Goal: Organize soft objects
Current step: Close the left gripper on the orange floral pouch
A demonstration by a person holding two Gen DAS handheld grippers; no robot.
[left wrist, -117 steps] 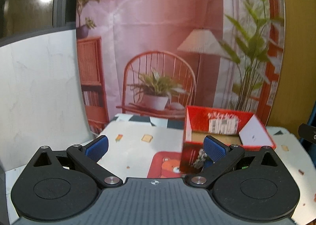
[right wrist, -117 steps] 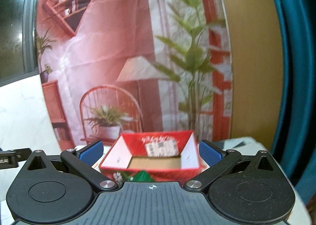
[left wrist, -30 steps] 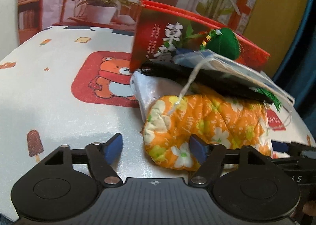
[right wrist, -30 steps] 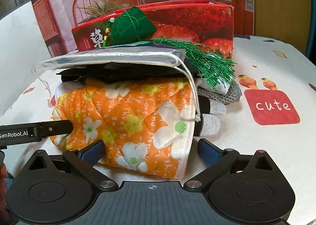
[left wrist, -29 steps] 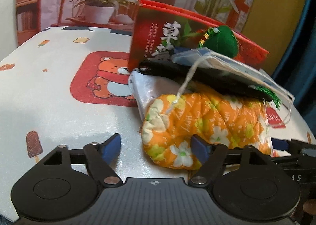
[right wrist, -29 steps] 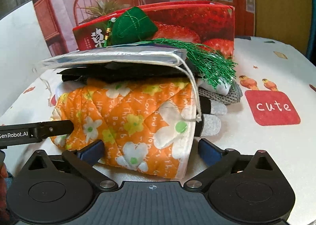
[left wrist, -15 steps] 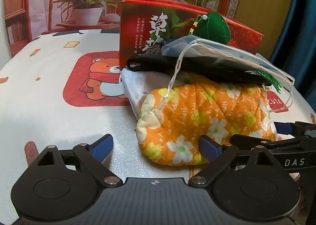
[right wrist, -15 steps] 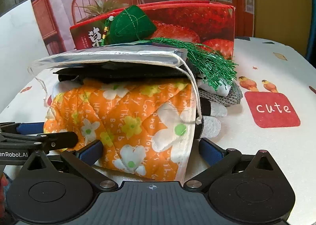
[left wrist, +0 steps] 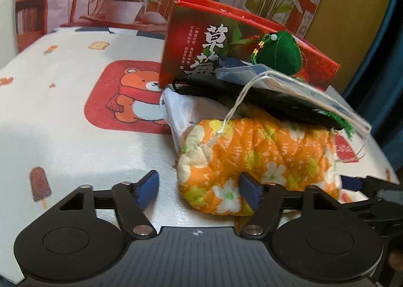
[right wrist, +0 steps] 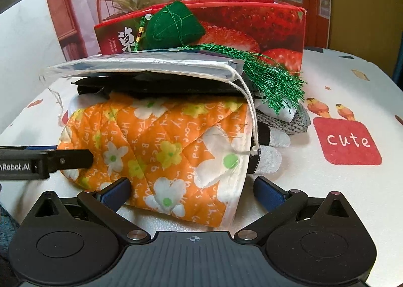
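An orange floral oven mitt [left wrist: 264, 153] [right wrist: 156, 140] lies at the bottom of a pile on the table. On it rest a black cloth [left wrist: 264, 100], a clear drawstring bag [right wrist: 141, 65] and a green tasselled pouch [right wrist: 173, 27]. My left gripper [left wrist: 199, 190] is at the mitt's rounded end with its jaws closing. Its right pad touches the fabric and its left pad stands clear. My right gripper [right wrist: 192, 193] is open around the mitt's white-edged cuff. A red strawberry box [left wrist: 181, 35] [right wrist: 277, 25] stands behind the pile.
A white cloth [left wrist: 186, 110] and grey gloves [right wrist: 284, 120] stick out from under the pile. The table wears a white cartoon-print cloth [left wrist: 63, 110] with a bear patch at the left and a "cute" patch [right wrist: 347, 140] at the right. A printed backdrop stands behind.
The left gripper's jaws spread wider, then narrowed toward the mitt's end. The right gripper has stayed put at the cuff.
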